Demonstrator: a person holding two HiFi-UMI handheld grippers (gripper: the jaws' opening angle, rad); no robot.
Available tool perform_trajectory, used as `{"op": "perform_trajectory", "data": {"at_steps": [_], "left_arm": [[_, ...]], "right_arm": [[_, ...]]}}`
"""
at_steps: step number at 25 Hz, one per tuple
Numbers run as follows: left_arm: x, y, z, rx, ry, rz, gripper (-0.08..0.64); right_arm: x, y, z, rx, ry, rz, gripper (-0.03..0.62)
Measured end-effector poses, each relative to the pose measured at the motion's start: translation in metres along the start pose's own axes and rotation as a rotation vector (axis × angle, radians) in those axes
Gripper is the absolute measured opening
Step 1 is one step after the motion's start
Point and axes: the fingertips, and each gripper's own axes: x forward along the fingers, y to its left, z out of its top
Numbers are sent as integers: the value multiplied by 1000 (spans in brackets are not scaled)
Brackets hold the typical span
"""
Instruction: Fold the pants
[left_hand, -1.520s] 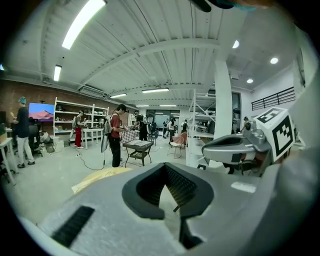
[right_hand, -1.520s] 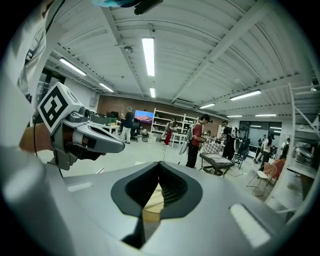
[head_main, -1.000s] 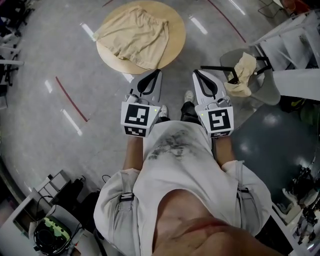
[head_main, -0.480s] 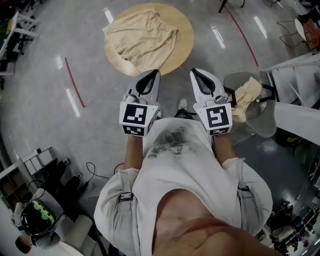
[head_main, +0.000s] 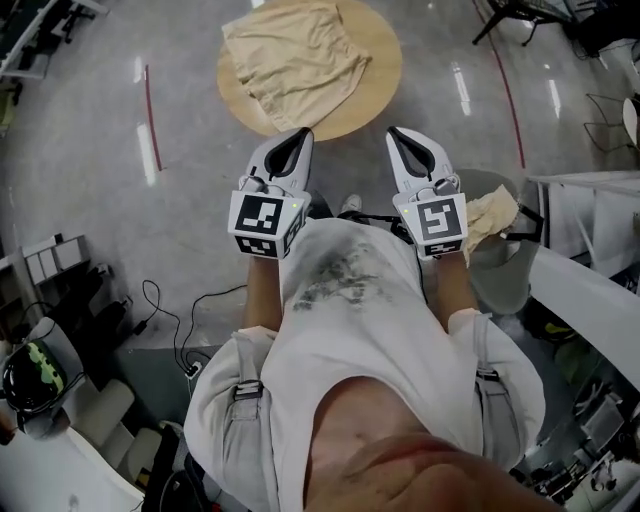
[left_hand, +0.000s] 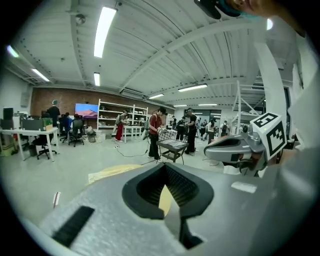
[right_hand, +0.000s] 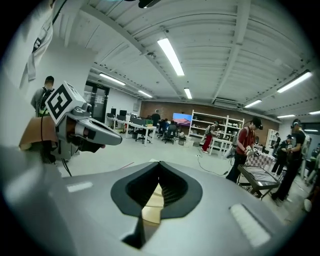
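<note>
Head view showed left gripper (head_main: 297, 134) and right gripper (head_main: 396, 134), fingers closed empty, short of rumpled pants (head_main: 296, 58) on the far bench (head_main: 386, 72); reaching seemed next.

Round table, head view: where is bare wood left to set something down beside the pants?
On the round table the right side is bare, a crescent between the beige pants and the rim, widening toward the near-right edge. A thin strip shows along the near-left rim. The pants crowd the centre and left.
</note>
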Motion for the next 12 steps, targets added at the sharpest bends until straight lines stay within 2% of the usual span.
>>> {"op": "perform_trajectory", "data": {"at_steps": [5,8,12], "left_arm": [[10,10,-11,0,-15,42,5],[17,25,-17,-37,-24,65,5],[35,50,-26,-40,-24,70,5]], "right_arm": [[21,-13,-13,-29,5,48,9],[42,-15,-17,-61,20,56,9],[79,-20,-20,-80,26,70,9]]}}
